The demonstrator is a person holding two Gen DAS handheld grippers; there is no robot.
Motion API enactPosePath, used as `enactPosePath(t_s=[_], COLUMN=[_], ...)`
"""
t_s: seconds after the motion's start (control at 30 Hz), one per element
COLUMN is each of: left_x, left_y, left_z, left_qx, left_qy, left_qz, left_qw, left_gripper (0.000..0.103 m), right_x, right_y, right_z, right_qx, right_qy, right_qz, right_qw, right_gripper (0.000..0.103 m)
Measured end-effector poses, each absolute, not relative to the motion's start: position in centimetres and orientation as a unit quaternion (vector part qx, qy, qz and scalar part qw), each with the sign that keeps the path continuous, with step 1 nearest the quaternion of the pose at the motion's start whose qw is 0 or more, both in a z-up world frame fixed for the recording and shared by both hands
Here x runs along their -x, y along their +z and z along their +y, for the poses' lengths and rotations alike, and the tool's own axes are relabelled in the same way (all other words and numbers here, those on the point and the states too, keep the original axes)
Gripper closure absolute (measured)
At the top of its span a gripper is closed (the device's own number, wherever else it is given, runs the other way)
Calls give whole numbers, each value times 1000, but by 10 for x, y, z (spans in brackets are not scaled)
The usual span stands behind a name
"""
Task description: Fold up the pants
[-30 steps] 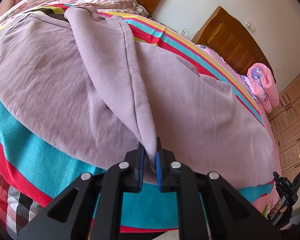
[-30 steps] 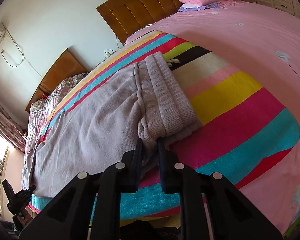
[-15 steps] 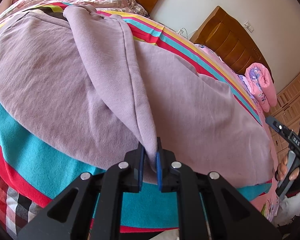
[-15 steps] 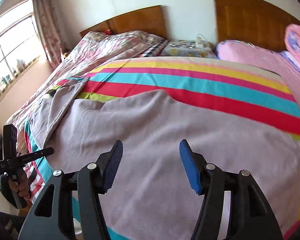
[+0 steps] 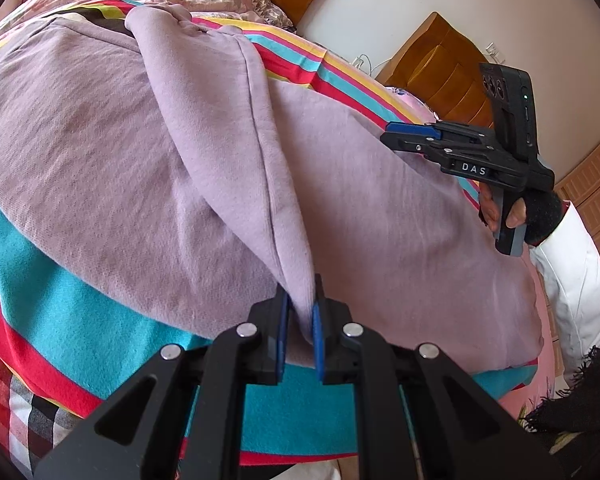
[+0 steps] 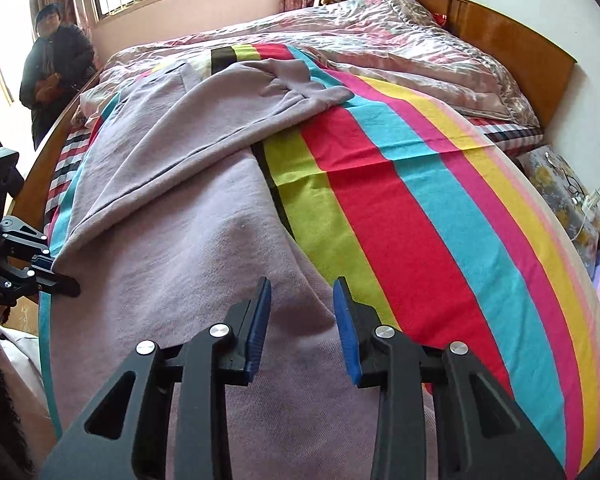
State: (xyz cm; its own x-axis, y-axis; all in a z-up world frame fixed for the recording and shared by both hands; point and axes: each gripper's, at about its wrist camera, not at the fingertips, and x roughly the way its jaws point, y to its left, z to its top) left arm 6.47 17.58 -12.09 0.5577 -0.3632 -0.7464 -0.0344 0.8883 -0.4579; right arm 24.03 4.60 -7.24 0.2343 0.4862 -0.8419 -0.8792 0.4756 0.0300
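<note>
The lilac pants (image 5: 380,208) are spread on the striped bedcover (image 6: 440,208). A raised fold is pinched by the left gripper (image 5: 300,332). The right gripper (image 6: 302,320), empty with jaws just narrowed but parted, is held over the pants' far edge, which runs lengthwise ahead.

The left tool (image 5: 299,334) is pinching a raised fold of the lilac pants (image 5: 100,168) near the bed's near edge, over the striped blanket (image 5: 60,308). The right tool (image 5: 414,136) is hovering above the pants.
</note>
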Motion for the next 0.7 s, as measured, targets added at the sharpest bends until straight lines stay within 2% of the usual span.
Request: enactPosePath(t_s=[0.1, 0.13, 0.3, 0.47, 0.53, 0.6, 0.67, 0.7], left_x=[-66, -66, -66, -63, -61, -62, -62, -63], left_y=[-121, -122, -123, -124, -123, -123, -123, -123], left_z=[177, 177, 179, 178, 177, 177, 178, 178], left_qx=[218, 218, 219, 219, 221, 219, 220, 219], left_qy=[-99, -100, -104, -103, -101, -101, -103, -105], left_qz=[461, 460, 458, 452, 451, 451, 452, 453], left_qw=[855, 855, 855, 859, 859, 859, 858, 858], left_gripper=[91, 91, 91, 91, 91, 91, 91, 91], right_x=[-240, -239, -236, -262, -261, -249, -228, -216], right_y=[-79, -78, -58, -88, -81, -60, -47, -45], right_z=[54, 53, 60, 58, 44, 23, 3, -5], right_qx=[245, 251, 259, 264, 239, 202, 178, 167], right_qy=[459, 456, 441, 366, 349, 342, 342, 349], right_qz=[419, 410, 367, 417, 415, 398, 395, 398], right_qw=[744, 749, 777, 789, 806, 827, 834, 832], right_gripper=[84, 95, 96, 96, 94, 86, 46, 39])
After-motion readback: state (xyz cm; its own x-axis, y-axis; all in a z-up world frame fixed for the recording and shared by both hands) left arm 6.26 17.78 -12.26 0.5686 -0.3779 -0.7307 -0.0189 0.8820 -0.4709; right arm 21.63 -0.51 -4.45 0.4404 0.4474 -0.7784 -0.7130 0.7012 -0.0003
